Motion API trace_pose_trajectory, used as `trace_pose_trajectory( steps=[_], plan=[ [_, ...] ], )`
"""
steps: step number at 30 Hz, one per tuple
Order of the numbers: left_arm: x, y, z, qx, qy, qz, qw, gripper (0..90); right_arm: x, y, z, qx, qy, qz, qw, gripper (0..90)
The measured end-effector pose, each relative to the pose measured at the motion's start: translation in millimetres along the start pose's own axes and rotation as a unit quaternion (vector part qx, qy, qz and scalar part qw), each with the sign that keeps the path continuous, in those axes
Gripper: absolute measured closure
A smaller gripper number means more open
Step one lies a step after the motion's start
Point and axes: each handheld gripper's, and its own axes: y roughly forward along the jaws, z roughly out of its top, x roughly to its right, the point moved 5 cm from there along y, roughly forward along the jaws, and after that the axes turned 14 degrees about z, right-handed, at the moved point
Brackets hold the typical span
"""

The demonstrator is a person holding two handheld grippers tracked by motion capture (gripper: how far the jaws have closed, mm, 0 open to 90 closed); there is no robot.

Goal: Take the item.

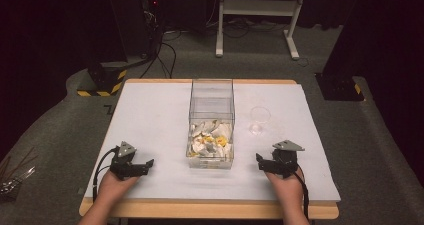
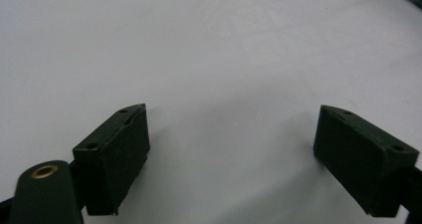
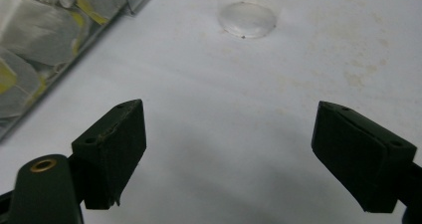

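A clear plastic box [image 1: 211, 110] stands mid-table, its near half holding several white and yellow packets [image 1: 210, 140]. To its right stands a clear plastic cup [image 1: 259, 119]. My left gripper [image 1: 146, 166] rests near the front edge, left of the box, open over bare white table [image 2: 231, 152]. My right gripper [image 1: 261, 164] sits right of the box's near corner. In the right gripper view its jaws stand open [image 3: 229, 149] with nothing between them. The box wall with packets [image 3: 40, 35] lies to the upper left there, and the cup's base [image 3: 247, 20] lies ahead.
The white table top [image 1: 150, 115] has a wooden front edge [image 1: 200, 210]. Beyond the table lie grey carpet, cables and a white stand frame [image 1: 257, 15]. Black equipment with yellow hazard stripes [image 1: 102, 80] sits at the far left corner.
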Motion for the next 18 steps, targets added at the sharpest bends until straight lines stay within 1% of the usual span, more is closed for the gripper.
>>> trace_pose_trajectory(
  steps=[1,2,3,4,8,12,16,18],
  plan=[
    [0.0,0.0,0.0,0.000,0.000,0.000,1.0000,14.6,-2.8,-0.9,1.8,0.003,-0.004,0.003,1.0000,14.4],
    [0.0,0.0,0.0,0.000,0.000,0.000,1.0000,14.6,-8.8,-2.5,5.3,0.008,-0.011,0.008,0.9999,14.7],
    [0.0,0.0,0.0,0.000,0.000,0.000,1.0000,14.6,-8.8,-2.5,5.3,0.008,-0.011,0.008,0.9999,14.7],
    [0.0,0.0,0.0,0.000,0.000,0.000,1.0000,14.6,-11.7,-2.7,6.7,0.011,-0.011,0.014,0.9998,14.7],
    [-0.2,0.0,0.0,0.001,0.001,0.000,1.0000,14.6,-21.2,-3.6,13.0,0.015,-0.023,0.021,0.9994,15.1],
    [0.2,0.0,-0.1,0.000,-0.002,-0.001,1.0000,14.6,-30.4,-4.9,19.2,0.025,-0.042,0.027,0.9985,16.2],
    [-0.2,0.0,0.0,0.001,0.000,0.001,1.0000,14.6,-34.8,-5.5,25.7,0.034,-0.045,0.029,0.9980,16.3],
    [-0.1,0.0,0.0,0.001,0.000,0.001,1.0000,14.7,-36.3,-5.4,29.8,0.041,-0.045,0.032,0.9976,17.9]
  ],
)
